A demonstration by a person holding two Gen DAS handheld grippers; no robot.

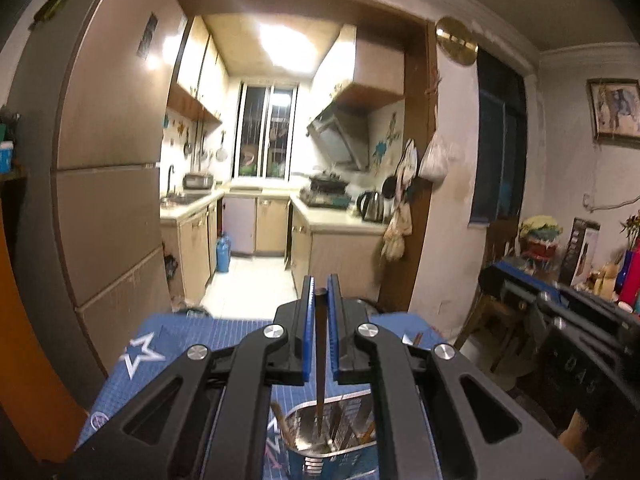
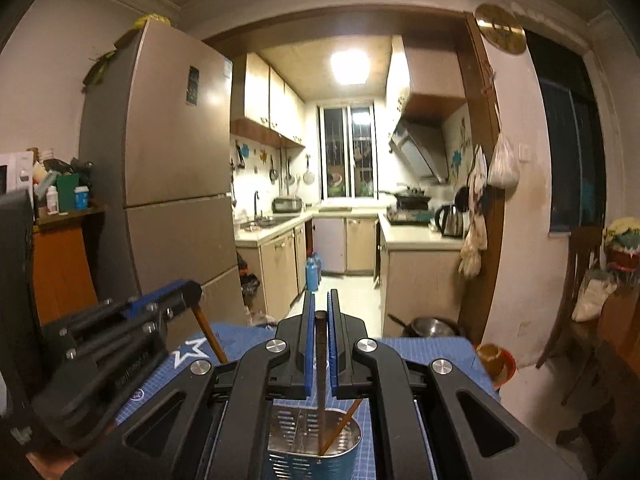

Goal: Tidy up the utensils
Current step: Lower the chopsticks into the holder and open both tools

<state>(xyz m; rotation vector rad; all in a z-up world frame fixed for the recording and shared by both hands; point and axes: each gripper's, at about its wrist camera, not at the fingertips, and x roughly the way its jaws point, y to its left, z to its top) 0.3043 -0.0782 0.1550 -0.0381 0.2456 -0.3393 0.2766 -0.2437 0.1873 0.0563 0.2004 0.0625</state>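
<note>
In the left wrist view my left gripper (image 1: 320, 292) is shut on a dark chopstick (image 1: 320, 360) that hangs straight down into a perforated steel utensil holder (image 1: 352, 446) on the blue mat (image 1: 192, 344). In the right wrist view my right gripper (image 2: 320, 312) is shut on a second dark chopstick (image 2: 321, 380) whose tip is inside the same holder (image 2: 288, 428). A brown chopstick (image 2: 340, 426) leans inside it. My left gripper (image 2: 176, 300) shows at the left there, with its stick (image 2: 210, 340) slanting down. My right gripper (image 1: 520, 280) shows at the right of the left wrist view.
The blue mat (image 2: 432, 356) covers a small table facing a kitchen doorway. A fridge (image 2: 172, 184) stands to the left, a wooden chair (image 2: 576, 300) to the right. A steel pot (image 2: 432, 326) sits on the floor past the table's far edge.
</note>
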